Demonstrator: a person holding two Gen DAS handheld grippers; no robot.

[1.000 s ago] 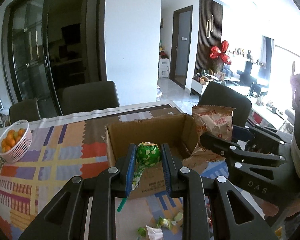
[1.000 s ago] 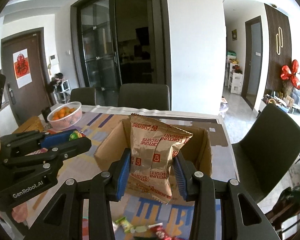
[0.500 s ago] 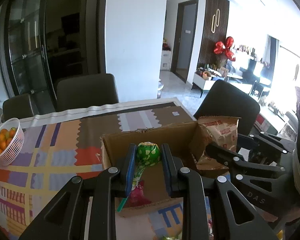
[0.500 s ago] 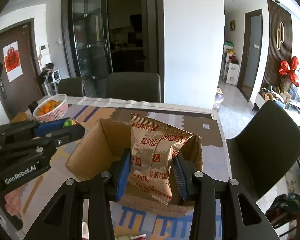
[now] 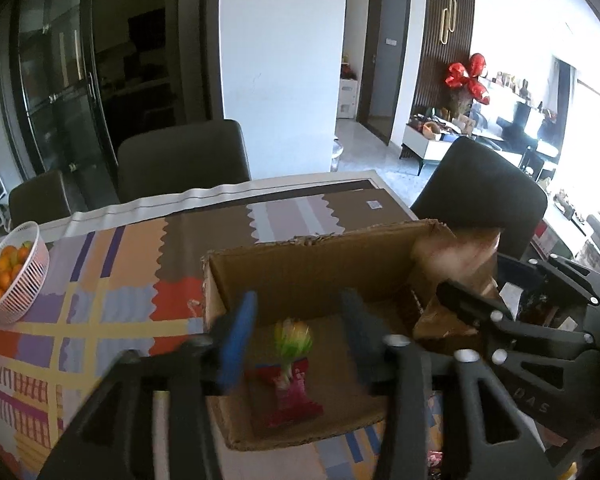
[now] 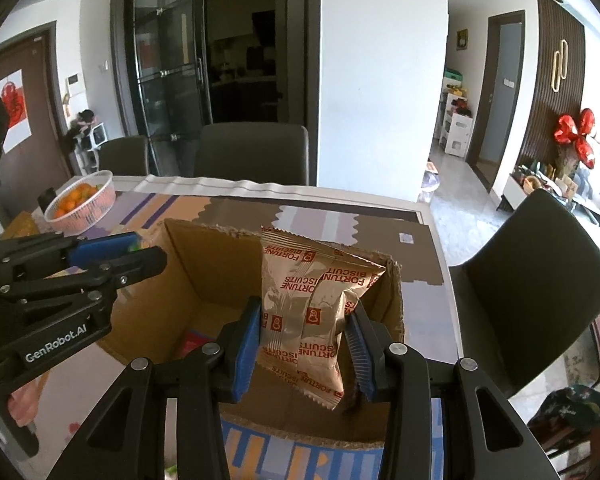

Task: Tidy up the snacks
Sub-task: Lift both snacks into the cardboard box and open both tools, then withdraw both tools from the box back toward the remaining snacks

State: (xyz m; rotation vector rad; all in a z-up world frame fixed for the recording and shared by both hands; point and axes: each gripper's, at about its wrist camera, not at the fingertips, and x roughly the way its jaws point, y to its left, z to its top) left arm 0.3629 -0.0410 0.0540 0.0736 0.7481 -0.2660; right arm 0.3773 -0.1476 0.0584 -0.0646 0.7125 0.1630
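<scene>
Cardboard box takes 2 snacks at once

Cardboard box [image 5: 320, 264] sits on the bench [image 5: 112, 312]. The left gripper [image 5: 298, 338] has just been opening; the green lollipop [image 5: 293, 340] drops free between its parted jaws onto 1 red packet [image 5: 288, 400]. The right gripper [image 6: 304, 344] clamps 1 biscuit bag [image 6: 312, 308] over the box's right end. Best lowered further before letting go, so it lands flat. 1 fruit basket [image 5: 14, 272] stands far left.

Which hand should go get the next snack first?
Probably the left. The left gripper has just been opening, and its green candy sits loose between the pads over the box. The right gripper is holding the biscuit bag.
</scene>
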